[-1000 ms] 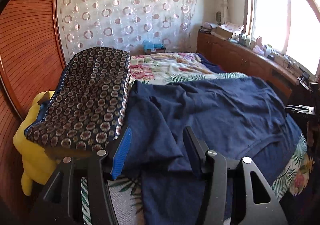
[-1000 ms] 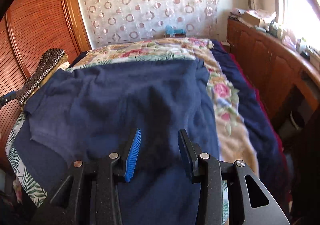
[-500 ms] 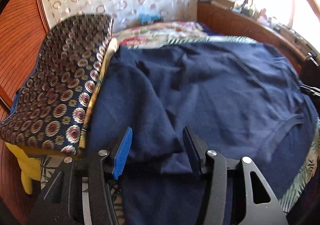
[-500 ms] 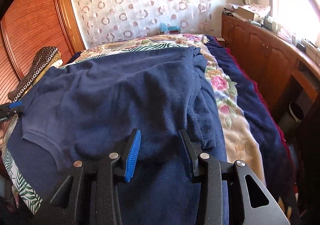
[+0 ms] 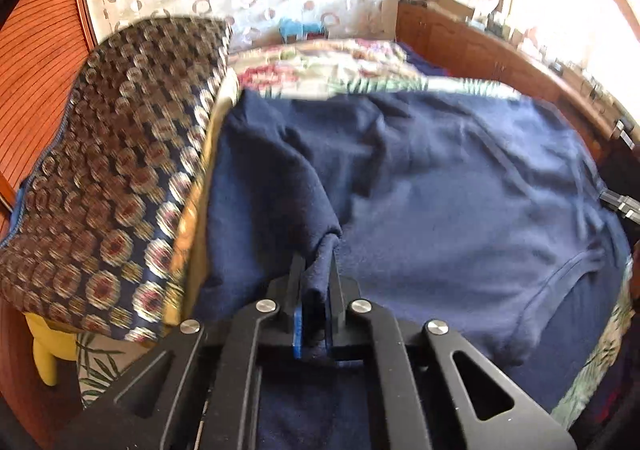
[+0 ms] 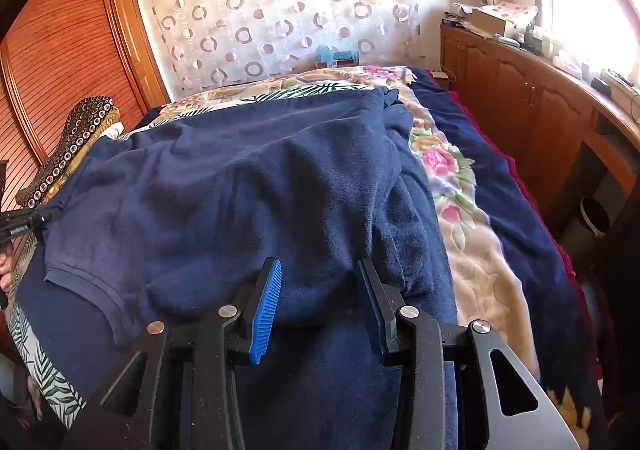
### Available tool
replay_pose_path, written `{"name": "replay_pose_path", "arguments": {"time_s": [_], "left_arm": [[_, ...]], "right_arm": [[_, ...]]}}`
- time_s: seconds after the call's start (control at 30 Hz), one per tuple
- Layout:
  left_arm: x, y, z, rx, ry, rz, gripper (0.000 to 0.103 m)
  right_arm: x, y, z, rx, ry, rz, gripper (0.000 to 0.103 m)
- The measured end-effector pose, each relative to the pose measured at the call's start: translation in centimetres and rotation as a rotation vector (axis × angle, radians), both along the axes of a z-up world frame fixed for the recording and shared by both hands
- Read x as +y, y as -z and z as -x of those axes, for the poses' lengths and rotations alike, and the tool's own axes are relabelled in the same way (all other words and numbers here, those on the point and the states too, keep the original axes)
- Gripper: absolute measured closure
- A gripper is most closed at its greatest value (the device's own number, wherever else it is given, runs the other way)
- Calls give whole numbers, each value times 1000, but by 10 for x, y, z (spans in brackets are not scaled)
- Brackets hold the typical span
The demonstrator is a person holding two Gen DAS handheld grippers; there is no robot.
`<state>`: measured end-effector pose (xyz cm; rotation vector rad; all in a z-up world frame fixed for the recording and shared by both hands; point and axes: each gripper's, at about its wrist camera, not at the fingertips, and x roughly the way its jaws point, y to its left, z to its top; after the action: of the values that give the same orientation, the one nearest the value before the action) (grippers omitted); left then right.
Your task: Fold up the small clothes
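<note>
Fabric fills both our views: a navy shirt [image 6: 248, 186] lies spread across the bed [image 6: 472, 250], over a floral blanket [image 6: 436, 162]. Our left gripper [image 5: 314, 270] has just closed, and its jaws now pinch a bunched fold of the shirt near its edge beside a patterned cushion [image 5: 120, 170]. Our right gripper [image 6: 318, 290] hangs low over the shirt's other side with its jaws spread; cloth lies between them, but the pads do not press it. A wooden cabinet [image 6: 528, 106] runs beside the bed.
</note>
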<state>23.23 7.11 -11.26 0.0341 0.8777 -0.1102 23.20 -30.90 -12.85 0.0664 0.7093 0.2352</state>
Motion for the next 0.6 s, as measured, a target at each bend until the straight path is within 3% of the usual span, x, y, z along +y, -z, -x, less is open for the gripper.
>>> {"name": "replay_pose_path", "arguments": {"time_s": [0.13,0.23,0.37,0.53,0.6], "left_arm": [[3,-34,11,-84,2,48,96],[4,-45,17,-95,10,94,96],[10,-36,17,-67,9,99,96],[22,-7,10,25,-29,127,95],[23,-5,11,32,-35,132,91]], "right_arm": [[-1,0,-1,2,0,1,63],[-2,0,-2,4,0,-2,63],[-3,0,-3,8,-1,-3,63],[-2,0,-4,9,-1,3,63],[-2,0,-4,10,-2,3,63]]}}
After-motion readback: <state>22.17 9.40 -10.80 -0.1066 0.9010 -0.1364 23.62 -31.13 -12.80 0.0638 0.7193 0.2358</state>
